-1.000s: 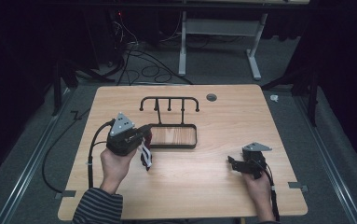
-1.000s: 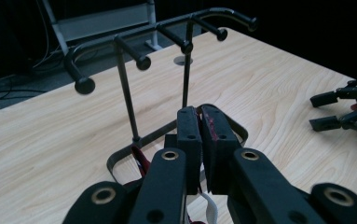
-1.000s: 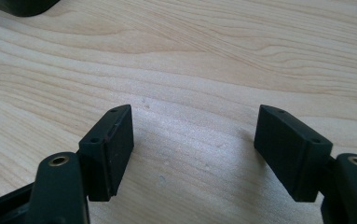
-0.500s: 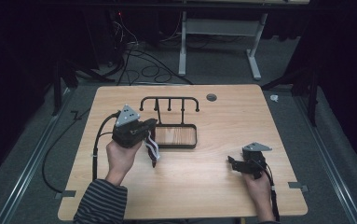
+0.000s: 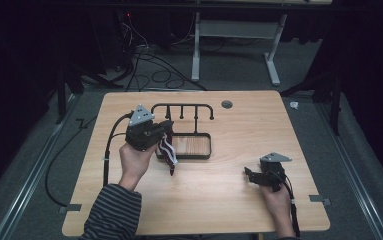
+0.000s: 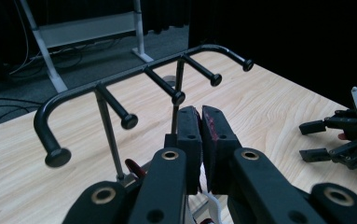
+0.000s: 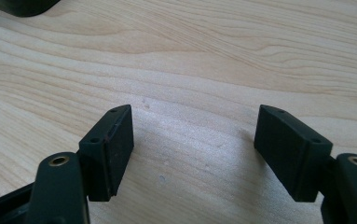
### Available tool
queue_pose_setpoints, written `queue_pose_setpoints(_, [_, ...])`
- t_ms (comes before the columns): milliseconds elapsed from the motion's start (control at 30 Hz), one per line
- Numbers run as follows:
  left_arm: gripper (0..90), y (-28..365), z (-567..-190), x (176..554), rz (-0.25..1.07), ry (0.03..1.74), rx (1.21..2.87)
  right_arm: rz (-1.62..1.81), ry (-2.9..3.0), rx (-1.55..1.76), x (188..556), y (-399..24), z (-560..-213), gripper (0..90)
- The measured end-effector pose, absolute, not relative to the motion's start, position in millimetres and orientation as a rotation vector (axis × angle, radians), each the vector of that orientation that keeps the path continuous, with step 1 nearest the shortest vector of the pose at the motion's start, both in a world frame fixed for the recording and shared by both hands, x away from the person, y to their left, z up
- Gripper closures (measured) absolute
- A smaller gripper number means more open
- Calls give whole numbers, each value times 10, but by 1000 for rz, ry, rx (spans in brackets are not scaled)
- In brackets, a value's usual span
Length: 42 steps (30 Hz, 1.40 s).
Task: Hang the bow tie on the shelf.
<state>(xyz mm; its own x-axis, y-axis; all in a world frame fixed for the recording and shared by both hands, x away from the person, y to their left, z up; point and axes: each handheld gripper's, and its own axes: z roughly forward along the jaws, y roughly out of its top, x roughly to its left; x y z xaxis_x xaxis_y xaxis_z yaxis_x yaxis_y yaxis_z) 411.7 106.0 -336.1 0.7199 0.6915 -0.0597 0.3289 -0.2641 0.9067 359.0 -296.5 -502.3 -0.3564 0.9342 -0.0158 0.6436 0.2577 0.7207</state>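
Nearest the person, the right gripper (image 5: 253, 176) rests low on the wooden table (image 5: 239, 210) toward its right front part, held by the right hand (image 5: 277, 202). In the right gripper view its two black jaws stand wide apart over bare wood grain, with nothing between them.

Further in, on the left half of the table, the left hand (image 5: 135, 162) holds the left gripper (image 5: 167, 131) raised above the tabletop. Its jaws are pressed together on the upper end of a red and white striped strap (image 5: 169, 155), which hangs down from them, its lower end dangling in front of the tray's near edge. In the left gripper view the pads (image 6: 216, 133) sit almost closed, reddish material showing at their inner faces, and a bit of the red and white strap (image 6: 204, 205) shows below the jaws.

Just behind the strap sits a black rack (image 5: 183, 107) with a low rectangular tray base (image 5: 206, 150) and an upper bar carrying several short knobbed pegs (image 6: 129, 121). The left gripper hovers at the rack's left end, close to the bar, with the pegs just ahead of its jaws. Beyond the rack a small round grommet (image 5: 226, 104) lies in the tabletop near the far edge
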Motion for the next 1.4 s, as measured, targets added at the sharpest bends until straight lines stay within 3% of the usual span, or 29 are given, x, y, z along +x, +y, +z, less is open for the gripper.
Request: queue_pose_setpoints(1400, [864, 739, -3256, 4568, 426, 835, 1872, 878, 2091, 1433, 3589, -2965, -5022, 295])
